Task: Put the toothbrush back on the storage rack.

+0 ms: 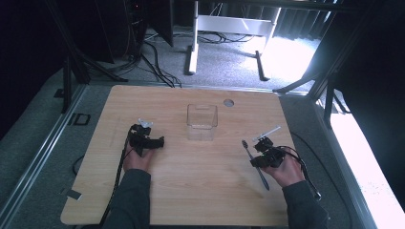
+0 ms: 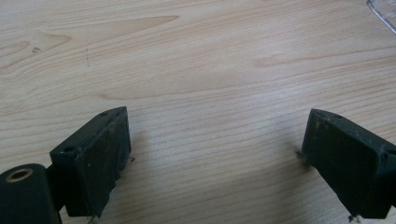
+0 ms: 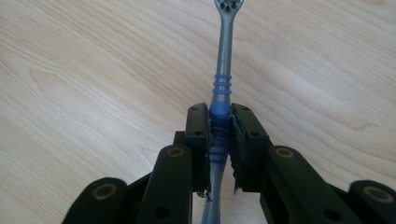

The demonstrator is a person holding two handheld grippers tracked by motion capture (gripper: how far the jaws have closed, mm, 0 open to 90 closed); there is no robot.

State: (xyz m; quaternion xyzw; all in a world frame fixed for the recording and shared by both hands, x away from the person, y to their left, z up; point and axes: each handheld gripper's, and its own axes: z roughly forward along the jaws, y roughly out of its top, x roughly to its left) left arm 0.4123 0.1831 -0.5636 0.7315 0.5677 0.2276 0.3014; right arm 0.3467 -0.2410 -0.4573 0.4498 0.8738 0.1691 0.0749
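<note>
With the right claw (image 3: 219, 140) clamped on the grey-and-blue toothbrush (image 3: 225, 56) and the left claw (image 2: 215, 158) spread empty, keep it steady toward the clear plastic box (image 1: 202, 121).

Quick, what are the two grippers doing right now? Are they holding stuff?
Left gripper: open, holding nothing, over the bare table.
Right gripper: shut on the toothbrush, gripping its blue part.

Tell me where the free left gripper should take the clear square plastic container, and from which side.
Grip one thin upright wall of the clear square plastic container near its open rim, coming from above. The left gripper stands open beside it; the container's full width looks too broad.
</note>
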